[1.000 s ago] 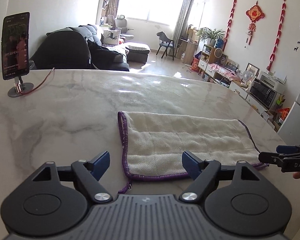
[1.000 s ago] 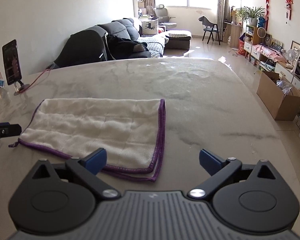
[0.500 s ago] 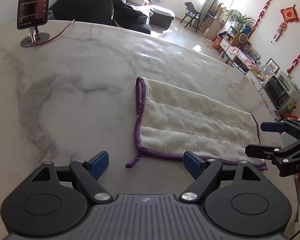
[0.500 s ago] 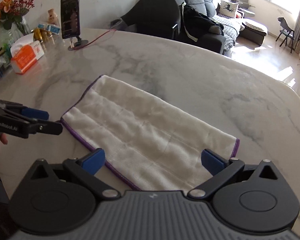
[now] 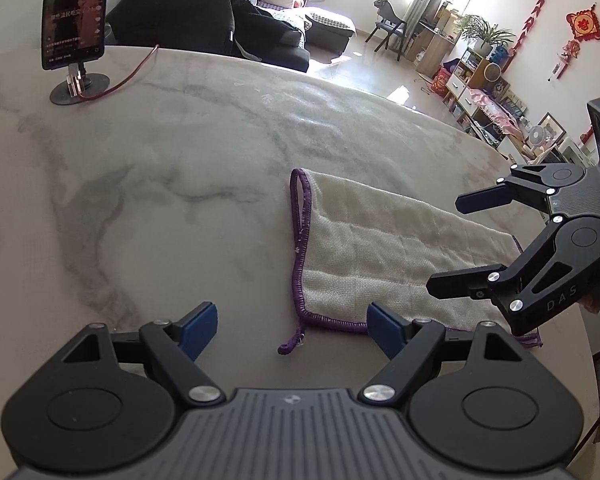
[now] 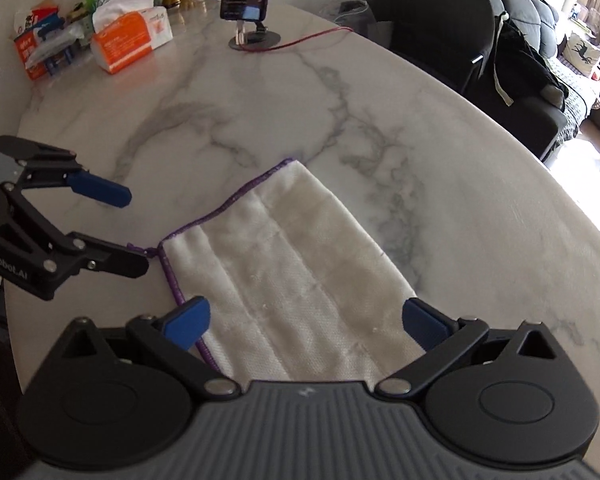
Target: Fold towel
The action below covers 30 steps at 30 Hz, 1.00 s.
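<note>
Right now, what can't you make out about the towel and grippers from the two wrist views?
- Towel, right wrist view: near end hidden under the right gripper body.
- Towel's far right corner, left wrist view: covered by the right gripper's fingers.
- Layer count of the towel: not readable in either view.
- Phone screen text: too small.

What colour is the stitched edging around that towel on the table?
Purple, running round a cream-white towel. The left wrist view shows it best.

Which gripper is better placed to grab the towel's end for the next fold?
Probably the right gripper: its open jaws already straddle the white purple-edged towel. The open left gripper faces mostly bare marble beside its corner.
</note>
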Each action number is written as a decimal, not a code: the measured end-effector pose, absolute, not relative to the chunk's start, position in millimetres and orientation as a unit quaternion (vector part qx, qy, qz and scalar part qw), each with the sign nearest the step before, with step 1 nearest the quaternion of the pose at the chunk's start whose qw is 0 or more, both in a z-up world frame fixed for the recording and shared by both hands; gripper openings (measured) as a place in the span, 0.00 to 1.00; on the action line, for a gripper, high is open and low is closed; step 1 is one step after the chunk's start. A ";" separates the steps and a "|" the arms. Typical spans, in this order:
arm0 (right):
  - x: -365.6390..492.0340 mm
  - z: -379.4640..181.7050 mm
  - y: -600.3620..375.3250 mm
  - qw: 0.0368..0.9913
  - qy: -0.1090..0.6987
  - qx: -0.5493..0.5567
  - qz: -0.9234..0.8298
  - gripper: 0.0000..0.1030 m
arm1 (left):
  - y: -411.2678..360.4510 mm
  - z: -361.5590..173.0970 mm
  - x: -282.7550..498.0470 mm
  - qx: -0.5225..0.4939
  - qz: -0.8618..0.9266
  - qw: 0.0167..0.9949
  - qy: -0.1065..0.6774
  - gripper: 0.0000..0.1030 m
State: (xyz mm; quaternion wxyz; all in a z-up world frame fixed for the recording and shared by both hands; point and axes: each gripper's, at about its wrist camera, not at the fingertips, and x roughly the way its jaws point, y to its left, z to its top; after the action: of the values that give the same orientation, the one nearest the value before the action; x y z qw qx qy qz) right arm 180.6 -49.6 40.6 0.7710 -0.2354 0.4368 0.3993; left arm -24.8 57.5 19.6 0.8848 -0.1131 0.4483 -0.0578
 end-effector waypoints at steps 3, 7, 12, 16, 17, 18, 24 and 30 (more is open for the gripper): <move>182.6 45.6 -37.9 0.749 0.417 -0.265 0.441 1.00 | 54.1 21.4 -20.6 -0.096 -0.061 0.886 0.450 0.80; 186.1 47.1 -17.3 0.717 0.405 -0.331 0.460 1.00 | 50.3 20.0 -15.9 -0.080 -0.068 0.884 0.456 0.80; 212.2 60.8 -5.1 0.713 0.390 -0.320 0.487 1.00 | 49.9 19.9 -10.0 -0.069 -0.085 0.884 0.454 0.80; 230.8 62.2 5.7 0.689 0.382 -0.343 0.511 0.86 | 51.3 21.5 -6.9 -0.060 -0.083 0.885 0.454 0.80; 235.4 61.8 8.4 0.683 0.381 -0.348 0.516 0.81 | 51.7 21.9 -5.8 -0.060 -0.084 0.885 0.454 0.80; 239.8 60.9 11.1 0.677 0.382 -0.353 0.520 0.78 | 51.9 22.4 -4.6 -0.061 -0.084 0.885 0.455 0.80; 258.0 51.2 28.1 0.637 0.393 -0.376 0.547 0.64 | 50.8 24.0 6.7 -0.070 -0.096 0.881 0.459 0.78; 264.8 40.1 46.6 0.598 0.402 -0.404 0.564 0.60 | 46.9 20.1 16.9 -0.063 -0.100 0.875 0.469 0.74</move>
State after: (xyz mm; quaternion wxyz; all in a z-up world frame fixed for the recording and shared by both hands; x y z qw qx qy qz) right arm 264.8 46.6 40.1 0.5977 -0.4039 0.4023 0.5637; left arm 16.9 46.9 20.1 0.8755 -0.0635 0.4686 -0.0999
